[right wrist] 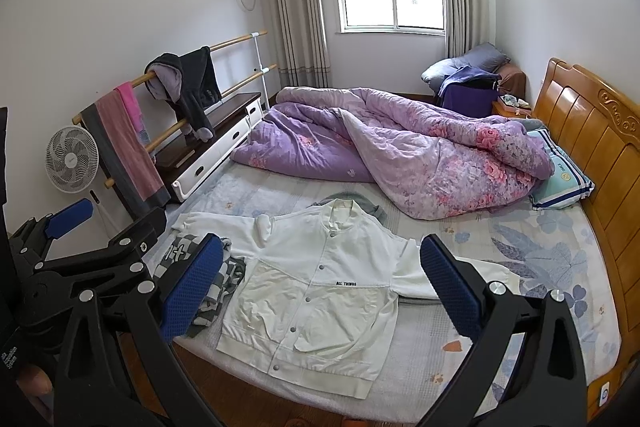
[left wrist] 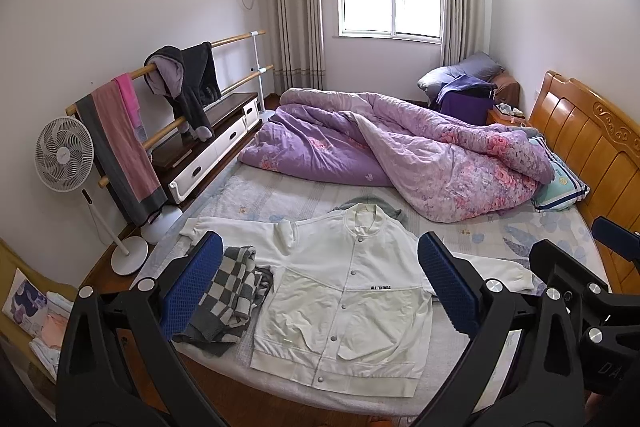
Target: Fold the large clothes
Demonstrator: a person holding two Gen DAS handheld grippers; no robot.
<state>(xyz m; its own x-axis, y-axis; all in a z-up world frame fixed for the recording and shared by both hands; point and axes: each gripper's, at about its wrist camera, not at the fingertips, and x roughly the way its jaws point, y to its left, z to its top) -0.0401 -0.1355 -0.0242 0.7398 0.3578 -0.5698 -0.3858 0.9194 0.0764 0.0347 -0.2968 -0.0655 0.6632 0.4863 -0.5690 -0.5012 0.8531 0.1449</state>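
Note:
A white snap-button jacket (left wrist: 340,291) (right wrist: 316,291) lies flat and face up on the near part of the bed, collar away from me. Its left sleeve is folded back so the cuff rests on the chest. The other sleeve runs out to the right. My left gripper (left wrist: 320,283) hovers open above the jacket's lower half, nothing between its blue pads (left wrist: 192,283). My right gripper (right wrist: 320,287) is open as well, held just to the right and level with it. Each gripper shows at the edge of the other's view: right gripper (left wrist: 586,247), left gripper (right wrist: 104,223).
A grey-and-white checked garment (left wrist: 236,291) is bunched against the jacket's left side, and a grey garment (left wrist: 376,205) peeks out behind the collar. A purple floral quilt (left wrist: 400,147) fills the far half of the bed. Wooden headboard (left wrist: 592,147) on the right; fan (left wrist: 64,155) and clothes rail (left wrist: 160,99) on the left.

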